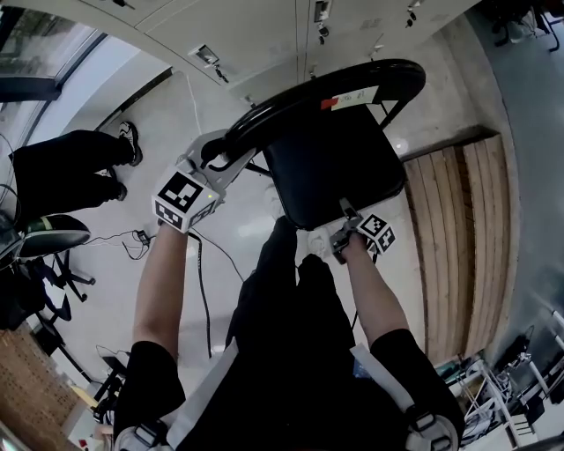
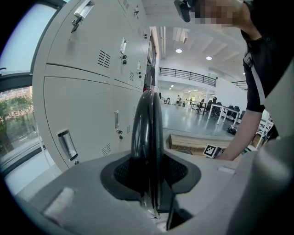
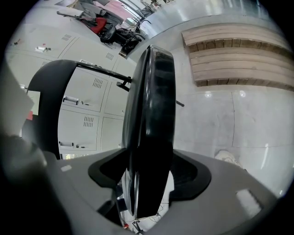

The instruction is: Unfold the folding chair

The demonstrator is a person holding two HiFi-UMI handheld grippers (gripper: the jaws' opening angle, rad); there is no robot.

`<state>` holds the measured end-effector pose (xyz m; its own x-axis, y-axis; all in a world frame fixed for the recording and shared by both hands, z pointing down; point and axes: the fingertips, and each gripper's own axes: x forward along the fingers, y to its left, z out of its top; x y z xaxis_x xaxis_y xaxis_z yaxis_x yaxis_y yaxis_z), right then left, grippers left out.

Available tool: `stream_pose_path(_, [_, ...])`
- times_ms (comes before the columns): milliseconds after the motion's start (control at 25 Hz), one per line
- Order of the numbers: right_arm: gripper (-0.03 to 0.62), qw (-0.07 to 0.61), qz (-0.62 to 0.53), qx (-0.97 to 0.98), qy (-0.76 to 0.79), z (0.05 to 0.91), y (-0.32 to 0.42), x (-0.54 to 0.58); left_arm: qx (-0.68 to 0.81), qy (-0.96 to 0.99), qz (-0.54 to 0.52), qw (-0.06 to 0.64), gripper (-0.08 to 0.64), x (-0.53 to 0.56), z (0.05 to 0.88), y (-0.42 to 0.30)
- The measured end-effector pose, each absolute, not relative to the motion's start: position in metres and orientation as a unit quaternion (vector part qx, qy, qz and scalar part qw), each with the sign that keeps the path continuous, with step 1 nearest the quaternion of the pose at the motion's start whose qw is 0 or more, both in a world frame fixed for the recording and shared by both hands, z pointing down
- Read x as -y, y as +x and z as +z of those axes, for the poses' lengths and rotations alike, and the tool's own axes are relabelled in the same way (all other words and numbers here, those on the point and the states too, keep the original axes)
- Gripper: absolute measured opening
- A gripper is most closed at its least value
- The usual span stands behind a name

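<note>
Glossy floor (image 1: 233, 233): chair (image 1: 317, 132), upper centre of head view, half open, could skid away under push. Seat (image 1: 339, 181): right claw (image 1: 345, 225), wide, clamped on thick front edge; slip lets seat spring back. Backrest (image 1: 352, 81): left claw (image 1: 214, 157) narrow on rim; twisting tips chair.

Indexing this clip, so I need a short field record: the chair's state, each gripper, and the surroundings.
chair: black, standing on the floor, seems partly unfolded
left gripper: shut on the backrest top rim
right gripper: shut on the seat front edge
behind chair: grey lockers
to the right: wooden platform
</note>
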<state>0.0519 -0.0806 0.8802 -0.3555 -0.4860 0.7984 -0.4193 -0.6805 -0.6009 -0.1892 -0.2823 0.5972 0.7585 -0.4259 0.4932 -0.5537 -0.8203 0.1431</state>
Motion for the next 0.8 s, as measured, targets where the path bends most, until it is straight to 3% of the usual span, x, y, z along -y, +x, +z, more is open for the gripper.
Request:
stream_pose_path(560, [0.307,-0.003,-0.725,-0.388,-0.570,0.899,0.062,0.060,0.288,0.923,0.217,0.134,0.133,0.277,0.604,-0.185])
stream_pose_path(640, [0.290,-0.036,-0.721,-0.381,-0.578,0.890,0.068,0.056,0.290,0.922,0.218,0.136,0.133,0.280,0.607,-0.186])
stream_pose_path(800, [0.195,-0.153,-0.629,-0.448,-0.617,0.846,0.094,0.058,0.295,0.919,0.221,0.141,0.137,0.286,0.611,-0.189])
